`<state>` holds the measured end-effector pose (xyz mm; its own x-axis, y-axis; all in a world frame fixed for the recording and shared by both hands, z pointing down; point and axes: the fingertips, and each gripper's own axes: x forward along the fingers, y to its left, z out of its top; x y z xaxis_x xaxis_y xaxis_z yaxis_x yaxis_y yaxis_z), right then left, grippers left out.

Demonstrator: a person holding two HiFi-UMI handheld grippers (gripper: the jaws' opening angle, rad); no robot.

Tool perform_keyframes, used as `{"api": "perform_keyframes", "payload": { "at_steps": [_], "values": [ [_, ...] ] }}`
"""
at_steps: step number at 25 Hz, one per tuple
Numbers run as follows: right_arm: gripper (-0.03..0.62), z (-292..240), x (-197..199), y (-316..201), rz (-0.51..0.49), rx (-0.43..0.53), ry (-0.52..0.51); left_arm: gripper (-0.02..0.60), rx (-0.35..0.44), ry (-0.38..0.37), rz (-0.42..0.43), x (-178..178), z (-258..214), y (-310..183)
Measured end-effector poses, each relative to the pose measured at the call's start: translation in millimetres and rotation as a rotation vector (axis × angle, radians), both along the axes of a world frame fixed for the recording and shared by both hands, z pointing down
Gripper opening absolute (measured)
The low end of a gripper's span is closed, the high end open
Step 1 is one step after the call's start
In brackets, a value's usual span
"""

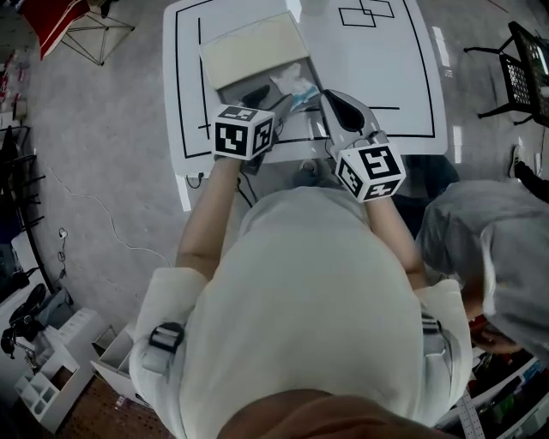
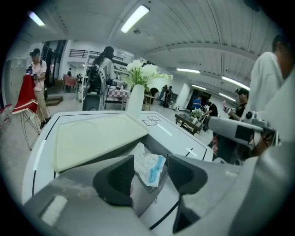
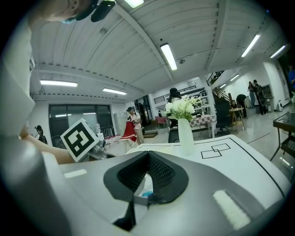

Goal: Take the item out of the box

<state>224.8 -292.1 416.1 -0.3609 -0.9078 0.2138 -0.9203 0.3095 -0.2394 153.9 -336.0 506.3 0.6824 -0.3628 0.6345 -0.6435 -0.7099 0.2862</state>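
Note:
A grey box point(image 1: 236, 88) stands open on the white table point(image 1: 412, 77), its cream-lined lid point(image 1: 253, 50) folded back. Inside lies a white packet with a blue end point(image 1: 294, 86), also seen in the left gripper view point(image 2: 148, 167). My left gripper point(image 1: 257, 99) hovers at the box's near side, open. Its dark pads point(image 2: 117, 179) stand on either side of the packet point(image 2: 148, 167) without touching it. My right gripper point(image 1: 326, 96) is at the box's right rim with its pads point(image 3: 161, 173) meeting at the tips. Through the gap behind those tips I see a bit of the packet point(image 3: 146, 188) and a grey edge.
A white vase of flowers point(image 2: 136, 97) stands at the table's far end, next to two overlapping squares point(image 1: 366, 12) drawn on the top. A red folding stand point(image 1: 64, 21) is on the floor to the left, a black chair point(image 1: 523, 73) on the right. Another person point(image 1: 497, 249) is close on my right.

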Motion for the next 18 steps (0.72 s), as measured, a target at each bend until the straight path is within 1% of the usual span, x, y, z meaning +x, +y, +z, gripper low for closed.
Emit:
{"api": "perform_keyframes", "payload": {
  "at_steps": [3, 7, 13, 18],
  "values": [
    [-0.002, 3.7, 6.4, -9.4, 0.003, -0.007, -0.007, 0.238, -0.042, -0.051, 0.019, 7.4, 13.2, -5.2],
    [-0.002, 7.8, 11.8, -19.5, 0.003, -0.012, -0.015, 0.282, -0.098, -0.112, 0.049, 14.9, 29.4, -11.7],
    [-0.002, 13.7, 13.6, -28.5, -0.012, -0.023, -0.026, 0.322, -0.145, -0.188, 0.105, 27.1, 43.9, -21.8],
    [-0.002, 17.4, 14.8, -33.3, -0.017, -0.029, -0.031, 0.341, -0.180, -0.243, 0.120, 30.4, 58.8, -27.6]
  ]
}}
